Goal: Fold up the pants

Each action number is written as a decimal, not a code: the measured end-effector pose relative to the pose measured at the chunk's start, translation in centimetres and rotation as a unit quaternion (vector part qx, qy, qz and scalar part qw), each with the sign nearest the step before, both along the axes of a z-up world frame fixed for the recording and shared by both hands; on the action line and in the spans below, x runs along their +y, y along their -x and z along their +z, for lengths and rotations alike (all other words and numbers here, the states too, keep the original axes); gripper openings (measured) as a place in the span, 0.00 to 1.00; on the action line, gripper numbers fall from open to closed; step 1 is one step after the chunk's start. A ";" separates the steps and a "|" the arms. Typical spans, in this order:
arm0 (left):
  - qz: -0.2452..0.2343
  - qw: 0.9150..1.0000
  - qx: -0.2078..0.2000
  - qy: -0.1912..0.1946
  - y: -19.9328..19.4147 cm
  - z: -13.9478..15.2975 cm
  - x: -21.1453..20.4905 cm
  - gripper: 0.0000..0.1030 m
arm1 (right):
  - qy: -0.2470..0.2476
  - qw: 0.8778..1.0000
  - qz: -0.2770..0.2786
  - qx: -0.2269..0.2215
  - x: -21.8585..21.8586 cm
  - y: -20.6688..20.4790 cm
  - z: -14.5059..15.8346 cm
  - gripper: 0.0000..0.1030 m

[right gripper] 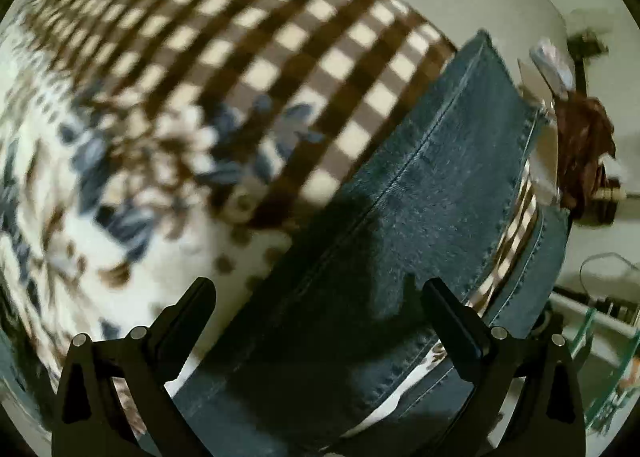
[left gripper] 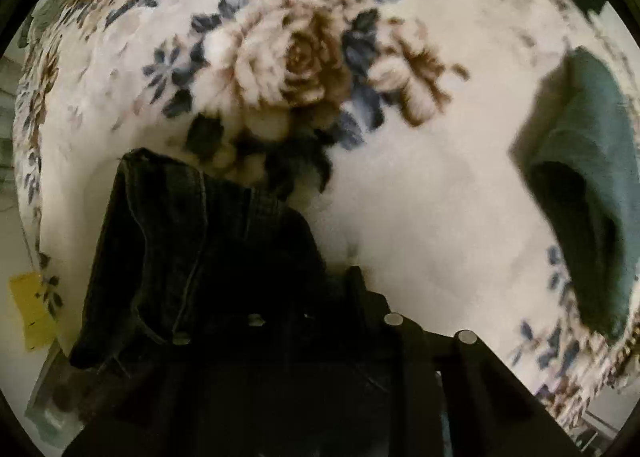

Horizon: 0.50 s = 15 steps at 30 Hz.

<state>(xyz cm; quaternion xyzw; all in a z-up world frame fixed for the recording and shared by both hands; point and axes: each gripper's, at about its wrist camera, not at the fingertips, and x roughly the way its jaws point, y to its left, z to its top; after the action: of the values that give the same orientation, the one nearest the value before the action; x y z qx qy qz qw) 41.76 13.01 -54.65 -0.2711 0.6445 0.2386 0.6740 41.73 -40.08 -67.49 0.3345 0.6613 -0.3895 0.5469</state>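
Floral blanket (left gripper: 400,197) under down-pointed right tool (right gripper: 320,297)

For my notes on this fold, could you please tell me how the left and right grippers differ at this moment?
The left gripper has its jaws together, pinching dark denim of the pants; the right gripper has its jaws spread wide, pressing on nothing.
The left gripper's fingers are mostly hidden in bunched fabric; the right gripper's fingers show clearly, straddling a flat pant leg.
Both point down at the floral blanket.

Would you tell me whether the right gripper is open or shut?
Open: the right gripper has its fingers spread wide on either side of the jeans leg.
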 end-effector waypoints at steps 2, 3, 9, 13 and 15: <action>-0.012 1.000 -0.023 0.004 1.0 1.5 -0.3 0.17 | -0.012 1.000 -0.013 0.002 -0.8 0.4 -1.1 0.82; -0.013 0.999 -0.036 0.009 1.7 2.4 -0.2 0.17 | -0.017 1.000 -0.019 0.000 -1.1 0.8 -1.5 0.75; -0.009 0.993 -0.107 0.041 6.7 6.8 1.8 0.14 | -0.025 0.996 -0.040 -0.074 -1.7 5.0 0.9 0.09; 0.004 0.986 -0.155 0.055 12.3 10.0 3.2 0.13 | -0.014 0.993 -0.003 -0.116 -1.2 9.2 4.8 0.08; 0.008 0.983 -0.173 0.062 13.4 10.3 3.6 0.13 | -0.017 0.991 0.009 -0.135 -1.2 12.1 6.8 0.08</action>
<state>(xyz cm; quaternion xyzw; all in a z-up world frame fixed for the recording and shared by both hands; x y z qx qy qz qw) 28.32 16.57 -44.37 -0.3544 0.5292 0.1531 0.7556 29.60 -41.24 -60.69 0.3871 0.5914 -0.3243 0.6287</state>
